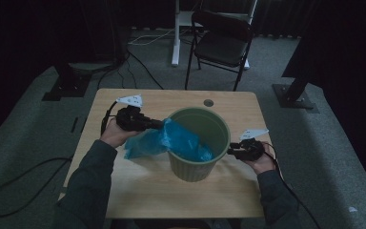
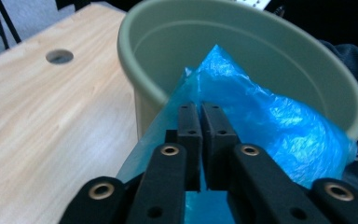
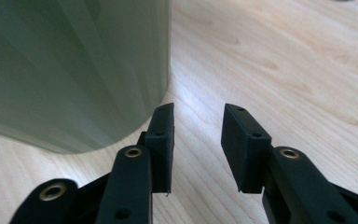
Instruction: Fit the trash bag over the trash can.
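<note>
Glossy blue plastic bag (image 2: 270, 121), matt green bin (image 2: 261, 51), wood-grain table (image 2: 42, 121)

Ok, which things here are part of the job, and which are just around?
In the job:
- blue bag, draped over the rim, pinched by the left gripper
- green bin
- right gripper, open beside the bin

Just around:
- table
- folding chair
- floor cables

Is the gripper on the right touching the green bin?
Apart. The right gripper view shows the right gripper with open jaws beside the green bin, bare wooden table showing between the nearer jaw and the bin's wall.
</note>
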### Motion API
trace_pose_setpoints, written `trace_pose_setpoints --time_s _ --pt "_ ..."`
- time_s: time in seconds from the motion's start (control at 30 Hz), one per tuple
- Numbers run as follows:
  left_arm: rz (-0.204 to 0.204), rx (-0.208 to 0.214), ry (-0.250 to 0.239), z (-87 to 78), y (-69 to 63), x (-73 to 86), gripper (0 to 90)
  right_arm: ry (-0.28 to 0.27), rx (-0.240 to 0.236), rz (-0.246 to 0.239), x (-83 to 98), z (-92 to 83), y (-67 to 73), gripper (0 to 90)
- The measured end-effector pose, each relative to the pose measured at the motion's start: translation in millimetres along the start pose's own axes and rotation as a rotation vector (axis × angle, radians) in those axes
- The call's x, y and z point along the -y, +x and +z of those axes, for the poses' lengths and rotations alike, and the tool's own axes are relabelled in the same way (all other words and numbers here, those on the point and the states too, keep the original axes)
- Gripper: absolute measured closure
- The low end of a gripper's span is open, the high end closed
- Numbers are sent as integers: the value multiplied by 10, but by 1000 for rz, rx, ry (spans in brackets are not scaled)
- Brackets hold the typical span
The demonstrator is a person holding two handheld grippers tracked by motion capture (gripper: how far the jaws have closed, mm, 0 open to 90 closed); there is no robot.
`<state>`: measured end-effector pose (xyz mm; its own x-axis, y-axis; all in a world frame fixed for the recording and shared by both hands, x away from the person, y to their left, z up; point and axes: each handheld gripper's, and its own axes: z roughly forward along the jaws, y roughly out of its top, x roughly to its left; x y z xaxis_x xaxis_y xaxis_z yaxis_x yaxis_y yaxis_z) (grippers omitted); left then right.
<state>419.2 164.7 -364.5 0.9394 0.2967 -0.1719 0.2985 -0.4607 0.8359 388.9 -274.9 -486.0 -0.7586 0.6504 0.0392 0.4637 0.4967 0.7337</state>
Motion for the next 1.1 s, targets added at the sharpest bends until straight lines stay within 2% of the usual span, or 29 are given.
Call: trace_pose_setpoints --time_s 0.27,0.43,0.6,0.73,0.83,0.93,1.0,1.1 --pt "29 -35 -2 76 -112 -178 885 -59 -1 22 -107 -309 -19 662" --pt "32 -59 3 126 -134 -256 890 -87 0 5 -211 -479 32 669" --pt "45 -77 12 182 -161 -348 893 -111 22 -16 -335 -670 73 686" --pt "52 -85 26 243 -175 -399 893 -170 29 -20 -458 -808 126 673" --pt "55 -94 29 282 -193 -435 893 -211 1 -34 -556 -845 187 663" --pt "63 -104 32 309 -209 -477 892 -226 -21 -63 -671 -843 255 666" --pt "64 -106 28 324 -219 -501 893 -229 -17 -74 -711 -846 277 662" --pt "65 -108 25 353 -229 -526 893 -253 -47 -95 -849 -859 343 658"
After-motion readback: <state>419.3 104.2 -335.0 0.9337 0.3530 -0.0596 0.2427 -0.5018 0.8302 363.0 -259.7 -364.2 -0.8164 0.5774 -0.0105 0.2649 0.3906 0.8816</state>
